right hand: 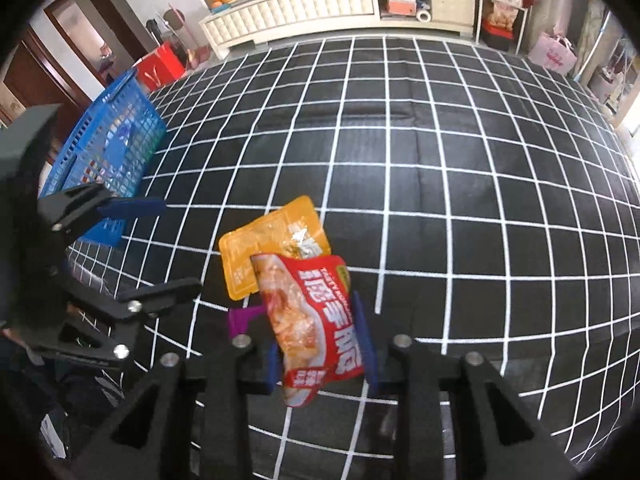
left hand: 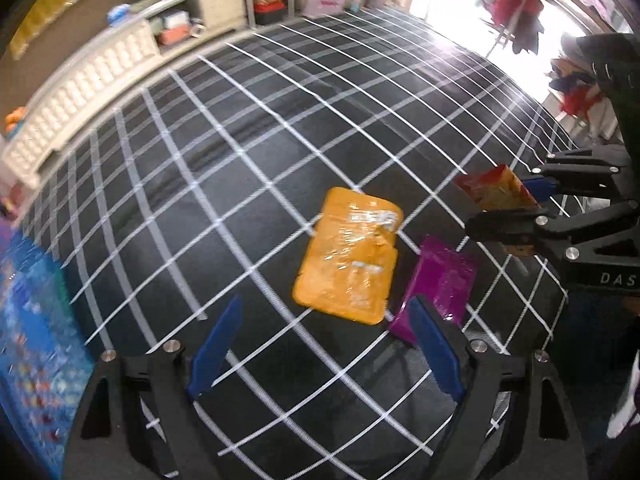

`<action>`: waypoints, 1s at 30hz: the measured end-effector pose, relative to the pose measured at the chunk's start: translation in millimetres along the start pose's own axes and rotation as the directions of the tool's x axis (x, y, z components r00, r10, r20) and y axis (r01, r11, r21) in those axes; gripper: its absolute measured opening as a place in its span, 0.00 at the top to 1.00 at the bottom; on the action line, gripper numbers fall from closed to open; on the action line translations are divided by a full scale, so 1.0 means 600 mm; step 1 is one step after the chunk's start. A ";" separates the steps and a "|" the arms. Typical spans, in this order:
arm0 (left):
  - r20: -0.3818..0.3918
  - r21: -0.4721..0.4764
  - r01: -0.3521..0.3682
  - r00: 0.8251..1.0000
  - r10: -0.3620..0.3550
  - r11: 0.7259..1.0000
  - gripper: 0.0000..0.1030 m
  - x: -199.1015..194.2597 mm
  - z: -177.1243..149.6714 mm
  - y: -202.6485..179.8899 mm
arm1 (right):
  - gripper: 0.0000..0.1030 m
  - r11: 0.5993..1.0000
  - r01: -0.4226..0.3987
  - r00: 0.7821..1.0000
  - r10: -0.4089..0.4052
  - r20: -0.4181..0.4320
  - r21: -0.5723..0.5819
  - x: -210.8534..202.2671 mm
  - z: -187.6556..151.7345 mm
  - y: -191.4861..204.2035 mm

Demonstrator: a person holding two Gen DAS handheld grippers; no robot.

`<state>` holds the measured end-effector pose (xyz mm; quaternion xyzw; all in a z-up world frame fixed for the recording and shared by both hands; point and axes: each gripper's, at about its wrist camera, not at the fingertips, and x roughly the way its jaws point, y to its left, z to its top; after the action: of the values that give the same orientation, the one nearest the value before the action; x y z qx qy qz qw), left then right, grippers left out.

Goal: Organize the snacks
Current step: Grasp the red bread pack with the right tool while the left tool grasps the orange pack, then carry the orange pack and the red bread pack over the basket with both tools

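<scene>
While the right gripper (right hand: pixel 320 336) pinches a red snack packet (right hand: pixel 316 320) between its blue pads, clear of the black grid-patterned cloth (right hand: pixel 480 200), the left gripper (left hand: pixel 324 344) hangs with its jaws spread wide and nothing between them. Below lie an orange snack pouch (left hand: pixel 348 256) and, just beside it, a purple packet (left hand: pixel 436 284). A blue mesh basket (right hand: pixel 108 148) stands at the cloth's left edge.
</scene>
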<state>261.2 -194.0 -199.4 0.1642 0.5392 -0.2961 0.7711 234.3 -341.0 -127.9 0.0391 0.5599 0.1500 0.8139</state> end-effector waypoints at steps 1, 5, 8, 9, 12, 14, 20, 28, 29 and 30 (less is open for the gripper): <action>-0.003 0.016 0.007 1.000 -0.007 1.000 0.19 0.006 0.005 -0.003 | 0.65 1.000 -0.002 1.000 0.002 0.000 0.009 -0.001 -0.002 -0.009; -0.031 0.095 0.028 0.999 -0.025 0.995 0.19 0.034 0.023 -0.021 | 0.65 0.999 -0.007 1.000 0.007 -0.004 0.050 0.027 -0.001 -0.008; -0.057 0.121 0.021 0.998 -0.014 0.992 0.19 0.056 0.036 -0.026 | 0.65 0.997 -0.020 1.000 0.020 0.000 0.074 0.030 -0.002 -0.018; -0.061 0.122 0.020 0.998 -0.012 0.992 0.19 0.061 0.039 -0.025 | 0.65 0.997 -0.023 1.000 0.022 0.003 0.079 0.031 -0.001 -0.016; -0.079 0.117 0.027 0.997 -0.018 0.993 0.19 0.078 0.055 -0.022 | 0.65 0.996 -0.031 0.999 0.030 0.016 0.085 0.028 0.002 -0.019; -0.086 0.130 0.047 0.996 -0.036 0.990 0.19 0.085 0.063 -0.027 | 0.65 0.996 -0.035 0.999 0.033 0.023 0.088 0.024 0.003 -0.023; -0.089 0.189 0.013 0.996 0.004 0.982 0.35 0.096 0.070 -0.045 | 0.65 0.994 -0.035 0.999 0.031 0.033 0.104 0.018 0.005 -0.036; -0.071 0.189 0.019 0.997 -0.006 0.982 0.63 0.086 0.065 -0.057 | 0.65 0.990 -0.042 0.999 0.037 0.035 0.136 0.024 0.003 -0.045; -0.068 0.183 0.020 0.998 -0.007 0.983 0.65 0.085 0.064 -0.057 | 0.65 0.989 -0.044 0.999 0.040 0.033 0.140 0.025 0.004 -0.046; -0.065 0.169 0.023 0.998 -0.012 0.985 0.65 0.082 0.060 -0.053 | 0.65 0.989 -0.048 0.998 0.044 0.032 0.143 0.025 0.004 -0.046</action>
<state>279.5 -253.2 -229.9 0.2339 0.5376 -0.3422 0.7343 247.0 -362.7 -146.8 0.1128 0.5563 0.1277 0.8133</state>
